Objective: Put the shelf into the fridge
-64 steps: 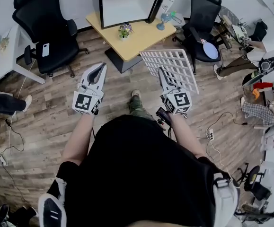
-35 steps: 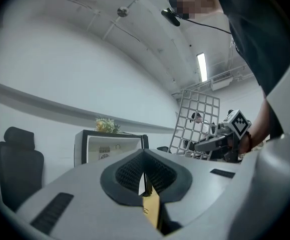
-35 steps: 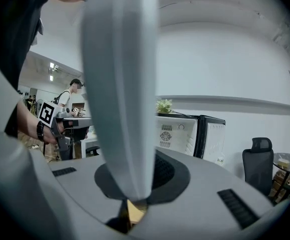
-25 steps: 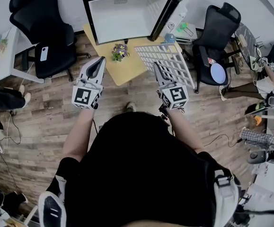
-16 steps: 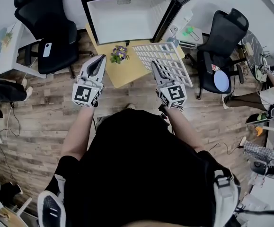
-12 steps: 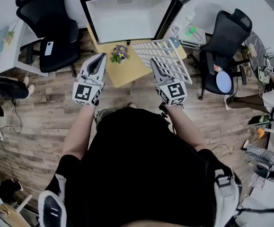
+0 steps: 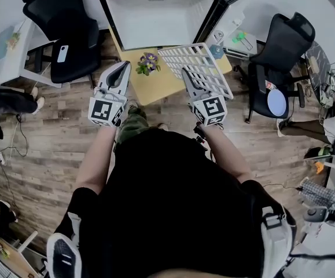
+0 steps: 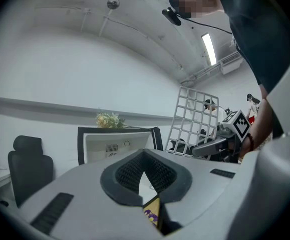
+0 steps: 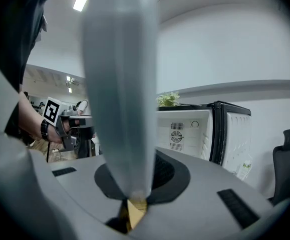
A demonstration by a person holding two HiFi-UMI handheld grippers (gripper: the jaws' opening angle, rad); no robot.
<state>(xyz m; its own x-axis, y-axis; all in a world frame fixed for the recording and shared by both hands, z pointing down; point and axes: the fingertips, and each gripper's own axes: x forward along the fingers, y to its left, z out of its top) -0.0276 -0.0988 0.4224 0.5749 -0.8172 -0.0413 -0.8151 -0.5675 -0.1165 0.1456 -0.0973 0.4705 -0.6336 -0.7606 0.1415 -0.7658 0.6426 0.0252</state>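
Here, white shelf (image 7: 205, 62) clamped tight in the right gripper (image 7: 186, 75), upright ahead of it; left gripper (image 7: 122, 67) closed, empty.

Here it comes: the shelf (image 7: 195, 68) has travelled forward from above the floor (image 7: 51, 132) to above the surface (image 7: 155, 87), closing on the open fridge (image 7: 158, 17).

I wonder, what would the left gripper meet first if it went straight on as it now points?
Probably the left gripper would reach the yellow table near the potted flowers, with the open fridge behind. Depth is unclear, so it may pass above the tabletop.
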